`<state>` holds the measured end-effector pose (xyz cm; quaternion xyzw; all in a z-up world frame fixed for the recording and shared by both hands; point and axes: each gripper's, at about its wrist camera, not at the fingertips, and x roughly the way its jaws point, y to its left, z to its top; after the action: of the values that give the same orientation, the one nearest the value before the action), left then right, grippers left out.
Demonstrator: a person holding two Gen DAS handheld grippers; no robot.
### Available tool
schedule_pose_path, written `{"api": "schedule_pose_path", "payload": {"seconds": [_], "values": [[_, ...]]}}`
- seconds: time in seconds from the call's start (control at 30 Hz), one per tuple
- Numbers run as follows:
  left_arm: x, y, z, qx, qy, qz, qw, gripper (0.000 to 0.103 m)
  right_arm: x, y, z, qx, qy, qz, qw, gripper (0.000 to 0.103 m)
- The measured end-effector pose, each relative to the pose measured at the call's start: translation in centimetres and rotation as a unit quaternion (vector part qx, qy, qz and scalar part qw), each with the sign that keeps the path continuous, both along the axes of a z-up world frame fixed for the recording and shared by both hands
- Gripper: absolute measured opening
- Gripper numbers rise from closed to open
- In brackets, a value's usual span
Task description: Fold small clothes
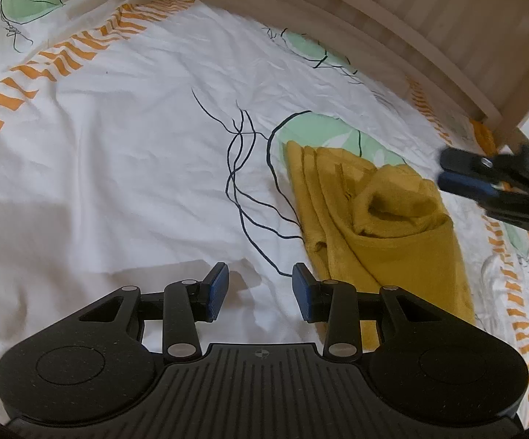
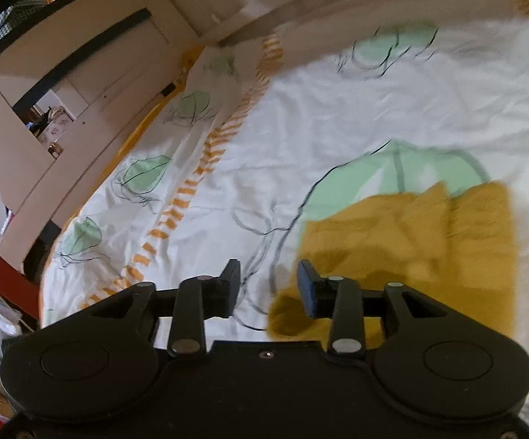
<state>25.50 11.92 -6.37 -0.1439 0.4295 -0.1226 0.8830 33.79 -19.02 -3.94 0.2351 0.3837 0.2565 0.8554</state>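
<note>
Two grippers, left and right, empty; one mustard garment on bedsheet.

free: bedsheet left | obstacle: mustard cloth right, headboard behind

No readable text, label, brand or number is showing anywhere; the bedsheet is carrying only leaf drawings.
</note>
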Motion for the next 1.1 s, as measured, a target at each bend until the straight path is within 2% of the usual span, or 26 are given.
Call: {"api": "schedule_pose_path", "payload": {"seconds": [0.07,0.3,0.4,0.5,0.6,0.73,0.87,0.93,1.0,1.07,1.1], "values": [[-0.1,0.0,0.1,0.001,-0.002,0.000,1.0000,0.037,-1.0,-1.3,0.1,-0.024,-0.016,-0.009,1.000,0.056],[-0.3,-0.7,1.8,0.005,-0.026,-0.007,0.9996,0.037,-3.1,-2.3,-2.4,-0.101,-0.037,-0.011,0.994,0.056],[-0.3,-1.1,2.5,0.011,-0.033,-0.010,0.9994,0.037,-3.9,-1.7,-3.5,-0.113,-0.054,-0.001,0.992,0.056],[0.0,-1.6,3.0,0.019,-0.036,-0.016,0.9991,0.037,-4.8,0.7,-4.3,-0.119,-0.068,0.039,0.990,0.055],[0.1,-2.5,3.5,0.033,-0.039,-0.026,0.9984,0.037,-5.8,3.3,-5.6,-0.117,-0.064,0.095,0.987,0.055],[0.2,-4.2,4.1,0.060,-0.055,-0.059,0.9950,0.037,-7.0,5.6,-6.8,-0.101,-0.066,0.146,0.982,0.056],[0.4,-6.5,4.3,0.101,-0.094,-0.093,0.9861,0.037,-7.7,3.8,-6.0,-0.072,-0.080,0.120,0.987,0.055],[1.0,-8.0,4.1,0.122,-0.107,-0.115,0.9800,0.038,-8.2,2.5,-5.6,-0.074,-0.091,0.099,0.988,0.056],[1.6,-9.4,3.6,0.133,-0.108,-0.132,0.9764,0.038,-8.6,1.3,-5.1,-0.083,-0.102,0.079,0.988,0.061],[2.4,-10.8,2.8,0.137,-0.102,-0.154,0.9731,0.038,-8.7,0.1,-5.0,-0.079,-0.103,0.065,0.989,0.074],[2.6,-11.3,2.5,0.140,-0.101,-0.164,0.9714,0.038,-8.8,-0.6,-4.9,-0.076,-0.102,0.057,0.990,0.074]]}}
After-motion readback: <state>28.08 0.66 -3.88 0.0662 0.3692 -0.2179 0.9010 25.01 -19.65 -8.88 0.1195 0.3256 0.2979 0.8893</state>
